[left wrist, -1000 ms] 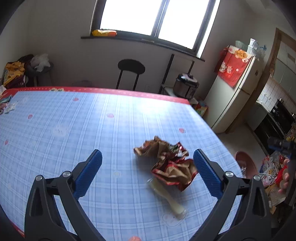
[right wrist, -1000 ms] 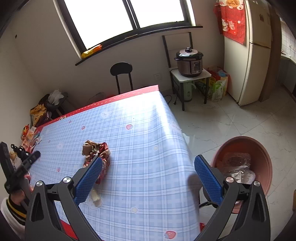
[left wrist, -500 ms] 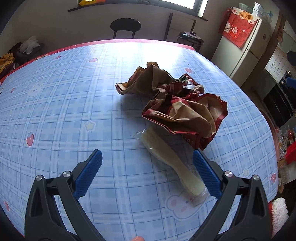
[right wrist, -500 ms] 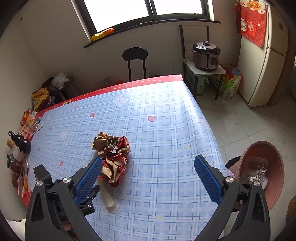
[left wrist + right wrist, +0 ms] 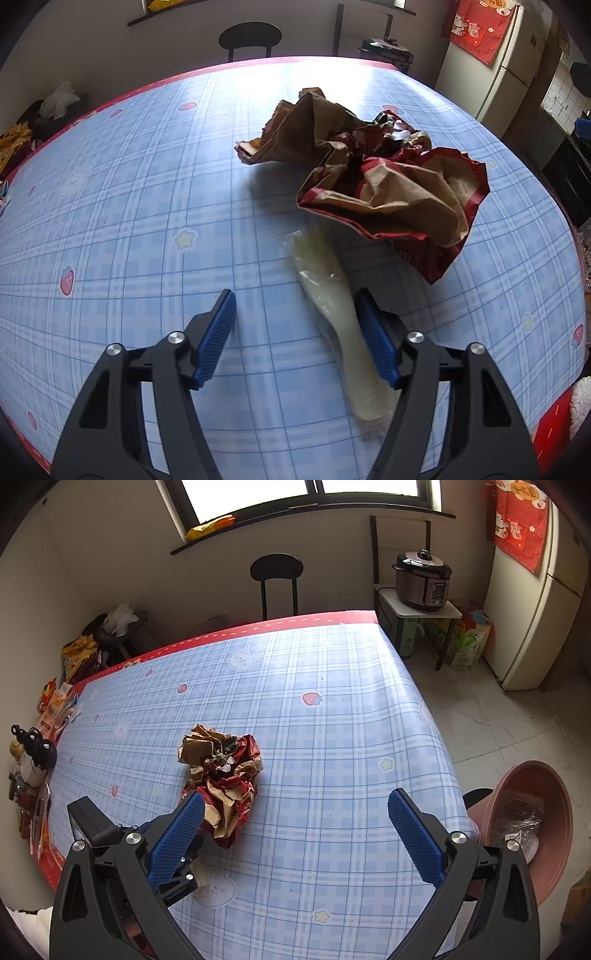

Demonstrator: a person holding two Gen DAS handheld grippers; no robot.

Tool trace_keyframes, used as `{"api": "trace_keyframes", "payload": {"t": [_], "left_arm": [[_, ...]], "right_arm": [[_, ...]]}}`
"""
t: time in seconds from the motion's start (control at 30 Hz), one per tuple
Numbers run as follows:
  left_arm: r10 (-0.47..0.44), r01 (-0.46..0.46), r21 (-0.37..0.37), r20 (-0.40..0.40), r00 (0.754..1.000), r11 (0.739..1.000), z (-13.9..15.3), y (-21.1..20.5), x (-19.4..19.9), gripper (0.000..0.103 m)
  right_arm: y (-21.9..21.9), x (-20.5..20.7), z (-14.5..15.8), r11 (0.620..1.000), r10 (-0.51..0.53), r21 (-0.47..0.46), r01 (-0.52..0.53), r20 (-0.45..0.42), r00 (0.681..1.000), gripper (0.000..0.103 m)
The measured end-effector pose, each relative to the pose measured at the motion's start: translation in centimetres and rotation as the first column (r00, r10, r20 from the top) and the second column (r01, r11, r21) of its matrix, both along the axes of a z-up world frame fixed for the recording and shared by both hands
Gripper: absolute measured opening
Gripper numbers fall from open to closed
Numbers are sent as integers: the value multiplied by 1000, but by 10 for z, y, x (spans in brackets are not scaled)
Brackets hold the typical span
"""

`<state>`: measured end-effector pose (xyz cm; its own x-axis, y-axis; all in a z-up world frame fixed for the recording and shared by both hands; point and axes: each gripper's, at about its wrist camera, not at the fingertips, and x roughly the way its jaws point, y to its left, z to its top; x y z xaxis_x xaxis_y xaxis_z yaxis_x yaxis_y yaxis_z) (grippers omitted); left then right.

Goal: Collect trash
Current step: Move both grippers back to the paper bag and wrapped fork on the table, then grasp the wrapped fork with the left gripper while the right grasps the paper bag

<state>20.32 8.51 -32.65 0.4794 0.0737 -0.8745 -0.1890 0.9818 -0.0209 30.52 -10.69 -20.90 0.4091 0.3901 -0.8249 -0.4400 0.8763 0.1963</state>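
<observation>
The left hand-held gripper [image 5: 293, 334] is hanging low over the worktop [image 5: 147, 206], which is covered in a blue checked cloth. Its jaws have just been closing and are standing partly apart, with the pale, clear-wrapped packet [image 5: 334, 314] lying between them. The right blue pad [image 5: 376, 347] is sitting just beside the packet's right edge; whether it is touching cannot be told, and the left pad is standing well clear of it. The packet is lying flat, running from the near right edge of the worktop toward the crumpled red and brown paper wrapper [image 5: 384, 184], which is resting just beyond it, its near edge seeming to overlap the packet's far end.

The right hand-held gripper [image 5: 295, 823] is hovering wide open over the worktop with nothing between its pads. In its view the crumpled wrapper [image 5: 221, 775] is lying left of centre, and a pink basin [image 5: 554, 812] with clear plastic scraps inside is sitting on the floor off the right edge.
</observation>
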Motion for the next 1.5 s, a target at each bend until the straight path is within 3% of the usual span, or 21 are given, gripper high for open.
{"api": "trace_keyframes", "payload": {"t": [0.07,0.1,0.23,0.57,0.83,1.0,1.07,1.1,1.13,1.5], "left_arm": [[13,-13,-8,4,1000,1000,0,9,-10,44],[26,-26,-2,1,1000,1000,0,14,-15,29],[84,-84,-42,12,996,996,-1,39,-34,20],[228,-210,-158,106,968,965,23,98,-77,19],[314,-279,-196,176,933,940,57,126,-105,19],[308,-269,-195,205,929,943,69,131,-107,19],[302,-261,-202,211,930,944,73,129,-108,19],[299,-257,-204,215,930,945,74,128,-109,19],[297,-253,-208,218,930,945,76,126,-110,19],[254,-193,-234,268,929,953,104,107,-122,19]], "right_arm": [[11,1,-6,1000,29,-9,-29,-3,1000,98],[18,1,-9,999,44,-16,-44,-6,999,98],[50,-1,-25,991,120,-55,-121,-17,993,98],[122,-4,-64,958,249,-144,-247,2,968,98],[139,19,-87,975,133,-177,-133,-12,991,98],[142,30,-111,981,90,-158,-115,-155,984,98],[139,25,-115,984,84,-139,-109,-173,981,95],[139,22,-115,986,97,-116,-119,-178,979,91],[138,18,-114,987,114,-90,-133,-188,975,78],[105,-32,-56,985,157,83,-151,-65,986,75]]}}
